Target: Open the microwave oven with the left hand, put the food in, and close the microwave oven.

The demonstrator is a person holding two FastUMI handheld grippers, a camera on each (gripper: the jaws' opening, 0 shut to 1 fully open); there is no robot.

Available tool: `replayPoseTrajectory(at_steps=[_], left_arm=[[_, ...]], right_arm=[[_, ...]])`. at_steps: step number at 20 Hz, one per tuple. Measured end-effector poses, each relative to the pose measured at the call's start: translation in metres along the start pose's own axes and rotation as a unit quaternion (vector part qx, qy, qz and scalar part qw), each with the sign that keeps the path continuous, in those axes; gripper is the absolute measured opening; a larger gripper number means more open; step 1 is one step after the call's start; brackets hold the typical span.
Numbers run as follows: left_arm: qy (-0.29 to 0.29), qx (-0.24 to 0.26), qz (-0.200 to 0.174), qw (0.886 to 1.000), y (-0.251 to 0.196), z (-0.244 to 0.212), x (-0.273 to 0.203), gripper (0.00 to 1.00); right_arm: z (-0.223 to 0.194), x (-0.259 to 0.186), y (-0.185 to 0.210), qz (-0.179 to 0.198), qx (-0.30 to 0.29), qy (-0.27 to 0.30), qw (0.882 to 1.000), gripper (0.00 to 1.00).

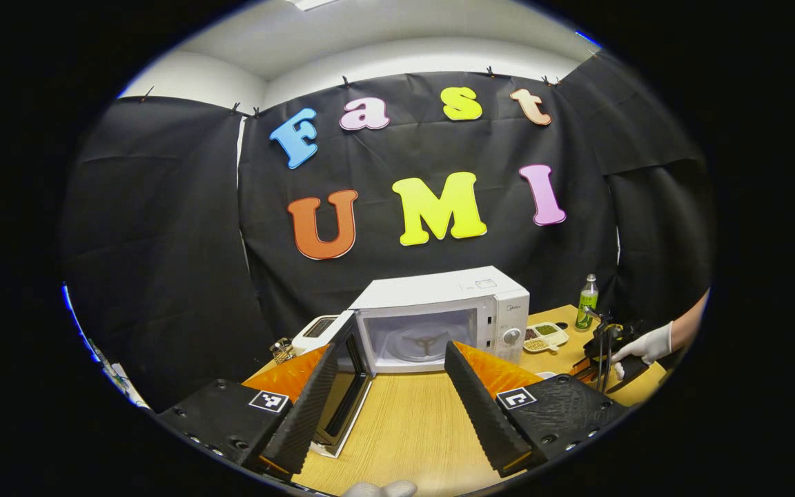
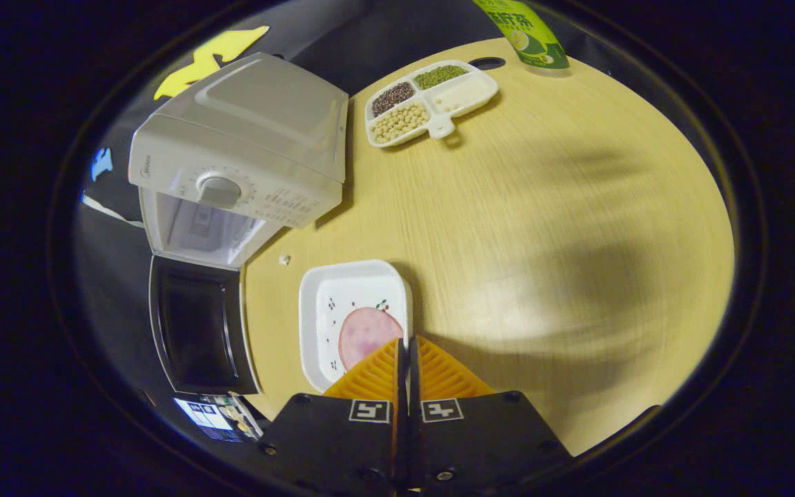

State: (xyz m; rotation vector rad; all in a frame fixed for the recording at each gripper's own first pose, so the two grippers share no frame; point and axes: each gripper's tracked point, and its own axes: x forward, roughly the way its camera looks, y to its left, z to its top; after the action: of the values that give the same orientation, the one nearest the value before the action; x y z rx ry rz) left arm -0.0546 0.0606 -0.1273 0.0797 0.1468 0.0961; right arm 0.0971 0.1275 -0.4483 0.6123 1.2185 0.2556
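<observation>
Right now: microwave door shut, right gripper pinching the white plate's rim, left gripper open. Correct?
Not the door. The microwave door is swung open, as the left gripper view shows. The rest holds: right gripper pinches the white plate rim, left gripper open.

I've got the white microwave oven (image 1: 442, 314) standing on the wooden table, its dark-windowed door (image 1: 342, 386) swung wide open to its left, cavity lit. Near its front corner in the right gripper view, a square white plate (image 2: 355, 321) lies flat carrying a round pink slice of ham (image 2: 368, 336).
</observation>
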Motion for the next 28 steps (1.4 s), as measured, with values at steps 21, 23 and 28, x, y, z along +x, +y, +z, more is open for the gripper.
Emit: replayPoseTrajectory(at_steps=[21,23,28], left_arm=[[0.046,0.001,-0.003,0.999,0.048,-0.042,-0.017,0.94],[0.045,0.007,-0.003,0.999,0.061,-0.046,-0.02,0.94],[0.052,0.01,0.002,0.999,0.087,-0.064,-0.018,0.94]], right_arm=[[-0.025,-0.006,0.207,0.171,0.138,-0.197,0.956,0.04],[-0.028,0.009,0.226,0.184,0.14,-0.215,0.949,0.03],[-0.017,0.042,0.251,0.181,0.184,-0.266,0.929,0.03]])
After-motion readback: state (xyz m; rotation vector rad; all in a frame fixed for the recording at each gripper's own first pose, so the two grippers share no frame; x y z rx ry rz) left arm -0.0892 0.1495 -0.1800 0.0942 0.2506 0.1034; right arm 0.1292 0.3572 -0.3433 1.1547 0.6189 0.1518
